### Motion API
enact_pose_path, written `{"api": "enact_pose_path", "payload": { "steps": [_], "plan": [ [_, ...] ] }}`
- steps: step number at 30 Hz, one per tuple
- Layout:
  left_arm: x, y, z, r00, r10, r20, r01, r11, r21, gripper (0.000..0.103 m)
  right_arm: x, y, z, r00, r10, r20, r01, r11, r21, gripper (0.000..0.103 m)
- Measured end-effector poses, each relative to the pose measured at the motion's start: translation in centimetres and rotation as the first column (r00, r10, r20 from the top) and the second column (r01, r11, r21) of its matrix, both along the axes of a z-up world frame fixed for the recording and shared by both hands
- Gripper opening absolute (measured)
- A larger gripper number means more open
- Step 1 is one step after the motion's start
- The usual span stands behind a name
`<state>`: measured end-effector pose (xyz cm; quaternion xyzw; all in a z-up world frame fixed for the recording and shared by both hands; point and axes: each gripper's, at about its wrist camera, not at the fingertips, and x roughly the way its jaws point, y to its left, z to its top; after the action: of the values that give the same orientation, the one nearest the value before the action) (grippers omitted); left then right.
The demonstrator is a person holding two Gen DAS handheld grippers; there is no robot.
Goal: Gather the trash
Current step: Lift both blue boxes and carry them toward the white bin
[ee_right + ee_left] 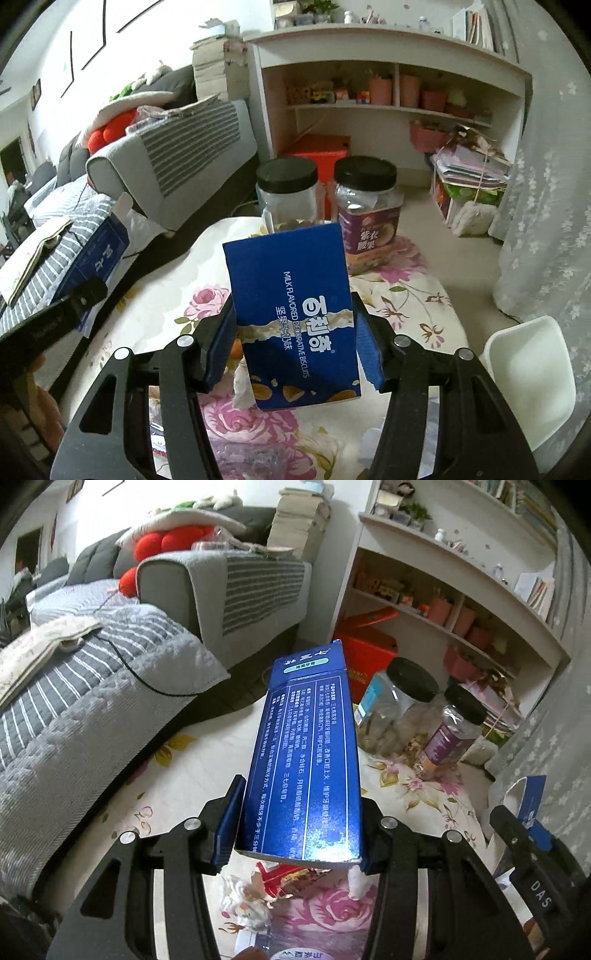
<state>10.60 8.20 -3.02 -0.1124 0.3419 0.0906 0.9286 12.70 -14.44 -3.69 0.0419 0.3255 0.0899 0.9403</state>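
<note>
My left gripper (295, 834) is shut on a long blue toothpaste box (306, 753), which sticks out forward above the flowered table (177, 797). My right gripper (293, 347) is shut on a blue biscuit box (295, 314) with white lettering, held upright over the same table (177, 295). Crumpled white paper (245, 901) and a red wrapper (284, 880) lie on the cloth below the toothpaste box. The right wrist view shows the left gripper's body with the toothpaste box (98, 258) at the left edge. The right gripper's body and the biscuit box's edge (530, 805) show at the far right of the left wrist view.
Two black-lidded jars (288, 195) (365, 206) stand at the table's far edge. Left of the table is a grey striped sofa (110, 653). A white shelf unit (391, 99) with a red box (319, 151) stands beyond. A white chair (532, 373) is at the right, by a curtain (546, 221).
</note>
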Motion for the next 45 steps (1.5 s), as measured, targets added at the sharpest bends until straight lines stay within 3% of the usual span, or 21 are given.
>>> {"api": "enact_pose_path", "payload": {
  "steps": [17,31,38,45],
  "plan": [
    [-1.6,-6.2,2.0,0.996,-0.075,0.038,0.074,0.997,0.019,0.049,-2.4,-4.8,1.4,0.994,-0.098,0.052,0.097,0.995,0.022,0.055],
    [-1.6,-12.7,3.4,0.982,-0.178,0.056,0.176,0.984,0.029,0.049,-3.9,-10.8,1.9,0.976,-0.216,0.044,0.212,0.974,0.077,0.055],
    [-1.2,-16.6,3.3,0.97,-0.237,0.046,0.236,0.971,0.024,0.049,-4.7,-14.7,2.1,0.953,-0.303,0.031,0.298,0.949,0.104,0.055],
    [-0.6,-21.7,3.5,0.946,-0.323,0.04,0.322,0.946,0.03,0.049,-5.1,-20.7,1.7,0.904,-0.426,-0.041,0.428,0.893,0.139,0.056]
  ]
}}
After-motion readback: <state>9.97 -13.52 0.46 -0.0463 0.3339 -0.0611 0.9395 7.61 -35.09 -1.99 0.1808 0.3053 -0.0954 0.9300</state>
